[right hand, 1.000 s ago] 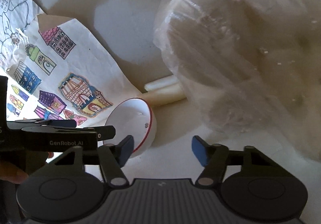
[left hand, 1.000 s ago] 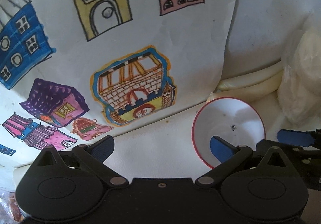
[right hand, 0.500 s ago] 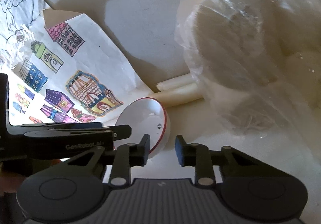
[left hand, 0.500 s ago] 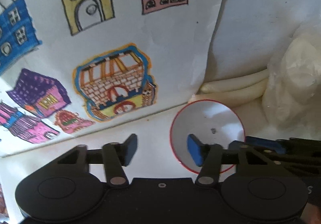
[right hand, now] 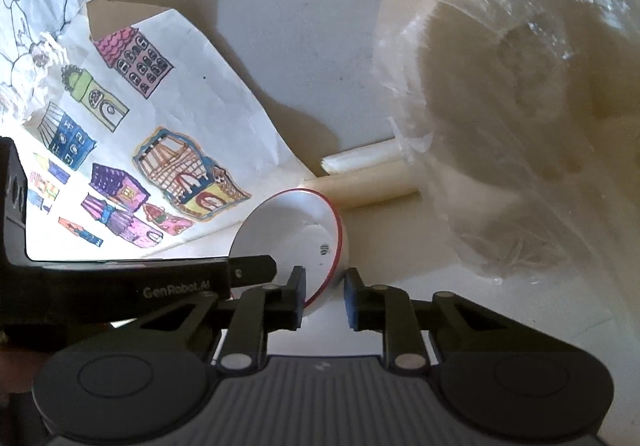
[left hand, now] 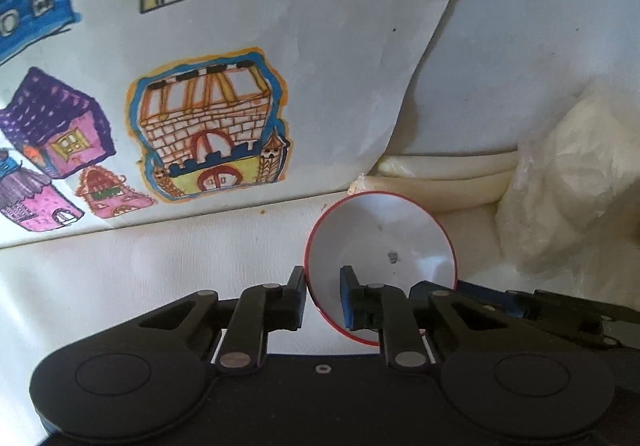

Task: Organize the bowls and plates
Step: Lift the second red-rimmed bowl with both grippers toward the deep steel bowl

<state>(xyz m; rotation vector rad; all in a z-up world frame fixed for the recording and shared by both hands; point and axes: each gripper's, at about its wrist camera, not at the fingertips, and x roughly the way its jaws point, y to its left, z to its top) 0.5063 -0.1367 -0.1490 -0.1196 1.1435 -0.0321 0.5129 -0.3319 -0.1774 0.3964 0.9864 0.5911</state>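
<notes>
Bright daylight floods the left (right side shadowed), with fisheye curving and dark corners.

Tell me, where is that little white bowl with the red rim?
The red-rimmed bowl sits low and right of centre in the left wrist view, below the house drawing, beside two cream tubes.

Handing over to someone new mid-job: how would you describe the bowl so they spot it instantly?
Find the big paper sheet with coloured house drawings leaning against the wall. At its lower right corner, beside two pale rolls, sits a small white bowl. Its thin red rim sets it apart, and both grippers' fingers straddle that rim.
</notes>
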